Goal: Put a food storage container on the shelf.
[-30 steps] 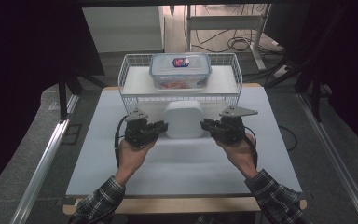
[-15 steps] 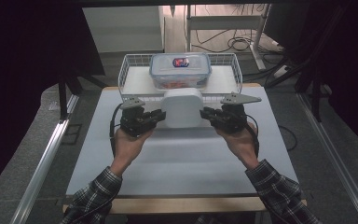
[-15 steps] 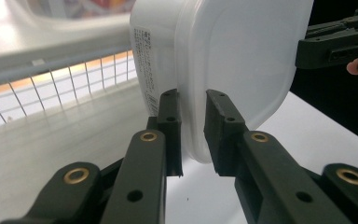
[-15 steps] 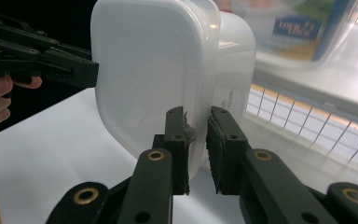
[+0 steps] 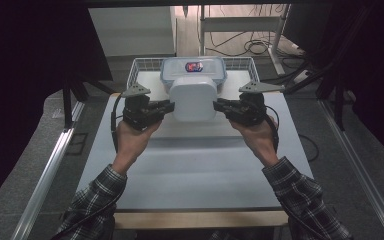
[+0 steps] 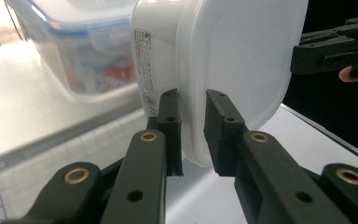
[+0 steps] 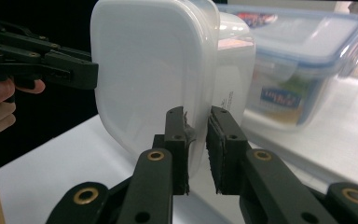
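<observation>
One white lidded container (image 5: 194, 98) pinched between the two grippers — left gripper (image 5: 166, 107), right gripper (image 5: 220, 106), one clear blue-rimmed lidded box (image 5: 194, 70) just beyond them, one wire basket (image 5: 141, 66) — seemingly — under it, one white table (image 5: 190, 170) below.

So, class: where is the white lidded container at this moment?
In the high view the white container is held off the table, mid-frame between the left gripper and right gripper, just before the clear box.
</observation>
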The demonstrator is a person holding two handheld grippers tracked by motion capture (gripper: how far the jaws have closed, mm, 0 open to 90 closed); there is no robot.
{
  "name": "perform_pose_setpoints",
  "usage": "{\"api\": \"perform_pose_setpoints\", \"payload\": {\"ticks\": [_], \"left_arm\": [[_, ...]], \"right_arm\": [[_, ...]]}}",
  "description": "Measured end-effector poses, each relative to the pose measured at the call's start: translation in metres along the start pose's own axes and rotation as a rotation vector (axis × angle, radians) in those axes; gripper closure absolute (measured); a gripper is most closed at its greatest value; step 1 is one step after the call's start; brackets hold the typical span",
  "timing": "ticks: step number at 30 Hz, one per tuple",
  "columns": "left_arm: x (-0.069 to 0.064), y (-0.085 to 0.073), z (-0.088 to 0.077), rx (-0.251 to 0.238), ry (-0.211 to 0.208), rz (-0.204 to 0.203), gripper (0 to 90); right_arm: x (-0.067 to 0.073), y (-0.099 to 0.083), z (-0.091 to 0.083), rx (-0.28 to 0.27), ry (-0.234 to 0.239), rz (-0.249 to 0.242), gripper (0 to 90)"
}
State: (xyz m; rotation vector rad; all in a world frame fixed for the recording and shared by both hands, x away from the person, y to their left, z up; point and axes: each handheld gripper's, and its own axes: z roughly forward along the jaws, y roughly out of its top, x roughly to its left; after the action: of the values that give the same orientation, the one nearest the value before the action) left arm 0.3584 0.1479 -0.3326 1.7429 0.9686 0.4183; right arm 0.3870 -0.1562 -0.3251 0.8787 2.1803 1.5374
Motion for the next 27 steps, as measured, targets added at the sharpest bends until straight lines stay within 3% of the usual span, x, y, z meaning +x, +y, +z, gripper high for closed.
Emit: {"api": "perform_pose_setpoints", "payload": {"ticks": [16,20,27], "left_arm": [[0.006,0.056,-0.014,-0.044,-0.002,0.011,77.2],[0.01,0.07,-0.011,-0.044,0.005,0.013,77.2],[0.022,0.085,0.002,-0.035,0.006,-0.019,76.9]], "right_arm": [[-0.004,0.055,-0.007,-0.059,-0.005,0.001,78.1],[-0.008,0.069,-0.005,-0.061,-0.018,0.005,77.9],[-0.022,0.084,0.006,-0.039,-0.036,0.034,77.2]]}}
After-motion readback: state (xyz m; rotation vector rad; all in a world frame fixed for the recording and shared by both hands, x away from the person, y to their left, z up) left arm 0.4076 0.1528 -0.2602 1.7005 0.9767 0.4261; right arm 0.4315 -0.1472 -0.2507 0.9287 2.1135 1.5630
